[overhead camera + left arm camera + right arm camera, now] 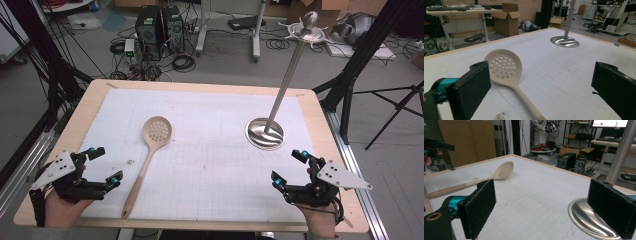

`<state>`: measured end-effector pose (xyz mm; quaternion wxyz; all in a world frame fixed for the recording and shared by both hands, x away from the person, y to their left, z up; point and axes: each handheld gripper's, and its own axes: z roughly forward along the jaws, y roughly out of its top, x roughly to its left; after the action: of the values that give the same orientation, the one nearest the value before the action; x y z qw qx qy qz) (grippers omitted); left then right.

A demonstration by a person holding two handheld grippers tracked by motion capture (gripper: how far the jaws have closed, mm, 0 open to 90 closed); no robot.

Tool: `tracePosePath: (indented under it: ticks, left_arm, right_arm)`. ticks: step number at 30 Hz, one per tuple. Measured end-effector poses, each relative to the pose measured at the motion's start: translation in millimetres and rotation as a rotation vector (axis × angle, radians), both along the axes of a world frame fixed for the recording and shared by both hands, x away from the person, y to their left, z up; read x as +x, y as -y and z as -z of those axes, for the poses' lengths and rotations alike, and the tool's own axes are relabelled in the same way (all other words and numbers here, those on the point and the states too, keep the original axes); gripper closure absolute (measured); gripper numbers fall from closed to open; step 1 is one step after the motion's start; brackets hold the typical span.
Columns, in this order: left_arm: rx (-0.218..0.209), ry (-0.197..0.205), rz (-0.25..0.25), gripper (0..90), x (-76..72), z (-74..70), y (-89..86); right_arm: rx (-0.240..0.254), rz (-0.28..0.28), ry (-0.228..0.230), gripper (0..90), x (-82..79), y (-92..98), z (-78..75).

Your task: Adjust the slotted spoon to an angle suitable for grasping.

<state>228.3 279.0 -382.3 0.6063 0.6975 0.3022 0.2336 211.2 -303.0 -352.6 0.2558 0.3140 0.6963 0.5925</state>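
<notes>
A beige slotted spoon [148,155] lies flat on the white mat, bowl toward the far side, handle toward the near edge; it is also in the left gripper view [506,75] and the right gripper view [481,178]. My left gripper [106,166] rests open at the near left corner, just left of the spoon's handle, jaws wide with nothing between them [541,87]. My right gripper [290,169] stands open at the near right, empty [541,202]. A metal stand [265,132] with a round base and tall pole rises right of centre, just beyond the right gripper.
The white gridded mat [210,115] covers a wooden table [90,100]. A small dark speck [131,161] lies beside the spoon's handle. Beyond the table are computer towers [160,30], cables, cardboard boxes and black frame legs.
</notes>
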Motion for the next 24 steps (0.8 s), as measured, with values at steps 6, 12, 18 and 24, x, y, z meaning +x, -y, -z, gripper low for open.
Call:
tracePosePath:
  ticks: [6,12,18,24]
  left_arm:
    - [-0.001,-0.011,-0.011,1.9,2.6,3.4,1.0]
    - [0.017,-0.023,-0.024,7.2,5.3,8.4,0.9]
    - [0.029,-0.059,-0.022,22.0,9.1,15.2,0.7]
    - [0.040,-0.084,-0.014,27.5,13.4,20.4,2.7]
  right_arm:
    - [-0.006,-0.003,0.002,7.4,-0.3,-0.5,-0.5]
    - [-0.006,-0.007,-0.005,7.4,-0.4,0.0,-0.2]
    - [-0.014,-0.015,-0.007,7.4,0.0,-2.7,0.9]
    - [-0.022,-0.016,-0.013,7.4,-0.6,-2.8,1.9]
